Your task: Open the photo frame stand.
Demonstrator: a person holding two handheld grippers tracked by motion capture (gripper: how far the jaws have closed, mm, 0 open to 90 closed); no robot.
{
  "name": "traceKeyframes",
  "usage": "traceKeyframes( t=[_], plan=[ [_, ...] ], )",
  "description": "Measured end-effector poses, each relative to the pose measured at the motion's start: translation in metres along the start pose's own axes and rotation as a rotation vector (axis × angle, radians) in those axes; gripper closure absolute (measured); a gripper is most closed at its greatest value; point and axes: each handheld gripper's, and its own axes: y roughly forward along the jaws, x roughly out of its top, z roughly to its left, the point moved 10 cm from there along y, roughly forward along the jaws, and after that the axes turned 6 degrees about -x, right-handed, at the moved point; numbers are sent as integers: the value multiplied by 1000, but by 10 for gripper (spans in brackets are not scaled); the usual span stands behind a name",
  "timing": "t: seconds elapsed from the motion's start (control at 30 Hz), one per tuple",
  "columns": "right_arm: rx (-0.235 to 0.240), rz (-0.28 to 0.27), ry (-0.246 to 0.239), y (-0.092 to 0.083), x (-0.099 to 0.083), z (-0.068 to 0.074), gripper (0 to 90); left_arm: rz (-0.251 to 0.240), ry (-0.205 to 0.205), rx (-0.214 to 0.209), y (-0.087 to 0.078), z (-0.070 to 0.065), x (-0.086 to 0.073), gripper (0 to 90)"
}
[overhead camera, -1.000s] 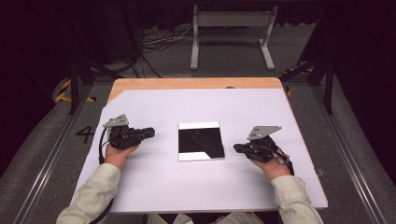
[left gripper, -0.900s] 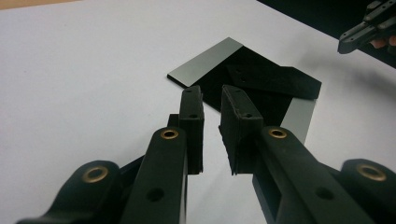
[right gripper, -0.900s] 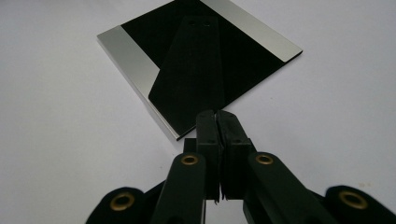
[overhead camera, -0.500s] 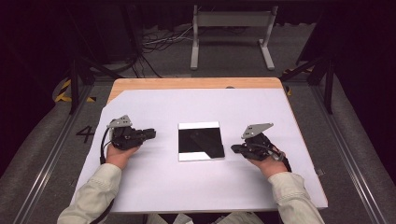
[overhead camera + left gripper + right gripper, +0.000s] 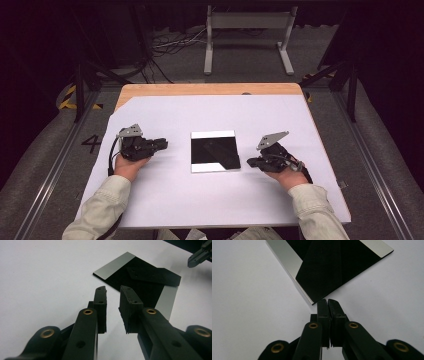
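Observation:
A square, glossy black plate (image 5: 215, 151) with pale strips along two edges lies flat in the middle of the white sheet (image 5: 220, 115). My left gripper (image 5: 163, 145) rests to its left, pointing at it. In the left gripper view the jaws (image 5: 113, 290) stand a little apart with nothing between them, and they have just been opening; the plate (image 5: 140, 277) lies just beyond the tips. My right gripper (image 5: 250, 162) sits at the plate's near right corner. Its jaws (image 5: 327, 301) are shut together, with the tips right at the plate's (image 5: 324, 265) edge and nothing gripped.
The sheet covers a wooden table whose far edge (image 5: 210, 89) is bare. A grey metal stand (image 5: 247, 35) and cables (image 5: 170, 45) sit on the floor beyond. Metal rails (image 5: 50, 170) run along both sides of the table. The right gripper's tip (image 5: 200, 256) shows far off in the left gripper view.
The right hand has shifted slightly left, toward the plate. The left hand has stayed where it was, its jaws a touch wider apart.

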Motion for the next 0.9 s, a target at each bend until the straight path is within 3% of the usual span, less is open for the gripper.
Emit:
traceKeyframes(
  t=[0.33, 0.9],
  plan=[
    [39, 49, -18, 8, -4, 4, 875, 22, 3, 1, 4, -1, -3, 738],
    [60, 112, -27, 20, -6, 9, 870, 34, 13, -3, 6, -2, -4, 726]
  ],
)
